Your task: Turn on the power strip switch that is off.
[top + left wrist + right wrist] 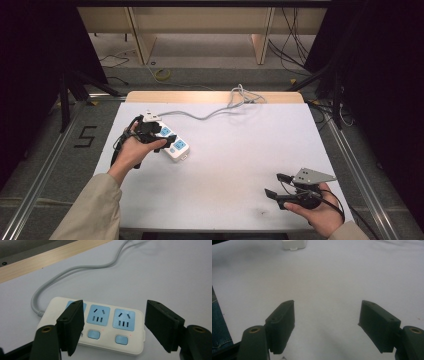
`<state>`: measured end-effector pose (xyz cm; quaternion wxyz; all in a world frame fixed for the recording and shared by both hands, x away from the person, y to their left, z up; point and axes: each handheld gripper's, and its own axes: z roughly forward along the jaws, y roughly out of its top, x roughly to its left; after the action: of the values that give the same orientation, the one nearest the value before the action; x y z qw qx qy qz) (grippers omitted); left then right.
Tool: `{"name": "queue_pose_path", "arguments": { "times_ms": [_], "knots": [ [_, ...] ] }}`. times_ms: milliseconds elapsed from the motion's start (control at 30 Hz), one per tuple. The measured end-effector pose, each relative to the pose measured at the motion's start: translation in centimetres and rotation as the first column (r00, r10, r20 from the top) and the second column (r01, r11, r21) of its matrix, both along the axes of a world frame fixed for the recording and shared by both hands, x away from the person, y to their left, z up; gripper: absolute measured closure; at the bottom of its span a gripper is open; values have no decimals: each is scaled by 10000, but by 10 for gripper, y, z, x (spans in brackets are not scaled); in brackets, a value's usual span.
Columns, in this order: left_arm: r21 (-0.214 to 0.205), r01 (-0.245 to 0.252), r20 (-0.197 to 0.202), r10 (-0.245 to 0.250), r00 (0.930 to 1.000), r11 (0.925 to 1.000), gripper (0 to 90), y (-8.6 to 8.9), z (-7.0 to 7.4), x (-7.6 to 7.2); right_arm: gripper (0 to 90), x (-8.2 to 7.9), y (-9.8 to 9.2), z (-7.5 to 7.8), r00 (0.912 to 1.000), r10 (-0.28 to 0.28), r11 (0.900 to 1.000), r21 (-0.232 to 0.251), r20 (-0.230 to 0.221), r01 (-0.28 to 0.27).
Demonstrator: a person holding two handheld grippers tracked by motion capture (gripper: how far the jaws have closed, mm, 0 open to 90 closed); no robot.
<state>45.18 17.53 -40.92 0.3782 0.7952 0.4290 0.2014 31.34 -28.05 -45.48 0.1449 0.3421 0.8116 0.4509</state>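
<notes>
Hovering spread wide, the left tongs (113, 327) are straddling nothing yet, with the white power strip (100, 326) lying just beyond them at the desk's (225, 165) far left, its long axis crossing their gap and slanting far-left to near-right; the right tongs (278, 186), also gaping empty, are sitting well apart at the near right, so the left hand (134, 152) is nearer

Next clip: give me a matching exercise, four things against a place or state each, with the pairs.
Things:
1. power strip
2. grey cable
3. left hand-held gripper
4. right hand-held gripper

Places or states:
A. open over bare table, near right
B. white, blue sockets, left side of table
C. open, jaws either side of the strip
D. runs to the table's far edge

Pairs: 1-B, 2-D, 3-C, 4-A
</notes>
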Motion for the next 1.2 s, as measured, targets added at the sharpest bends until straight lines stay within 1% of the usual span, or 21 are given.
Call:
{"name": "queue_pose_path", "arguments": {
  "times_ms": [33, 133, 233, 267, 400, 467, 600, 767, 867, 1100, 1200],
  "knots": [
    [98, 102, 26, -102, 9999, 9999, 312, 0, 1, -2, 291, 0, 0, 0, 10000, -2, 10000, 2, -4, 2],
    [57, 232, 217, -233, 9995, 9997, 309, -3, 2, -7, 291, 0, 0, 0, 10000, -24, 10000, 16, -21, 24],
    [152, 378, 348, -384, 9987, 9992, 304, -4, 1, -12, 291, 0, -1, 0, 10000, -29, 10000, 11, -13, 29],
    [102, 417, 368, -420, 9984, 9991, 303, -4, 1, -14, 290, 0, 0, 0, 10000, -32, 10000, 17, -23, 32],
    [153, 643, 435, -649, 9969, 9978, 298, -4, -1, -21, 290, 0, 0, 0, 10000, -20, 10000, 11, -20, 20],
    [271, 791, 453, -803, 9957, 9965, 288, -4, -1, -24, 290, 0, 0, 0, 10000, -17, 10000, -8, -28, 17],
    [184, 937, 624, -947, 9935, 9954, 284, -4, -2, -31, 290, 0, 0, 0, 10000, 10, 10000, -16, -16, -10],
    [226, 1154, 707, -1167, 9906, 9931, 277, -4, -6, -42, 289, 0, 0, 0, 10000, 16, 10000, -8, -17, -16],
    [236, 1232, 837, -1248, 9886, 9921, 273, -3, -8, -48, 289, 0, 0, 0, 10000, 28, 10000, -15, -3, -28],
    [159, 1499, 1022, -1507, 9833, 9886, 263, 1, -14, -63, 288, 1, 0, 0, 10000, 35, 10000, -35, -5, -35],
    [51, 1563, 1134, -1558, 9812, 9877, 260, 2, -15, -68, 287, 1, 1, 0, 10000, 34, 10000, -52, -24, -34]
  ]
}}
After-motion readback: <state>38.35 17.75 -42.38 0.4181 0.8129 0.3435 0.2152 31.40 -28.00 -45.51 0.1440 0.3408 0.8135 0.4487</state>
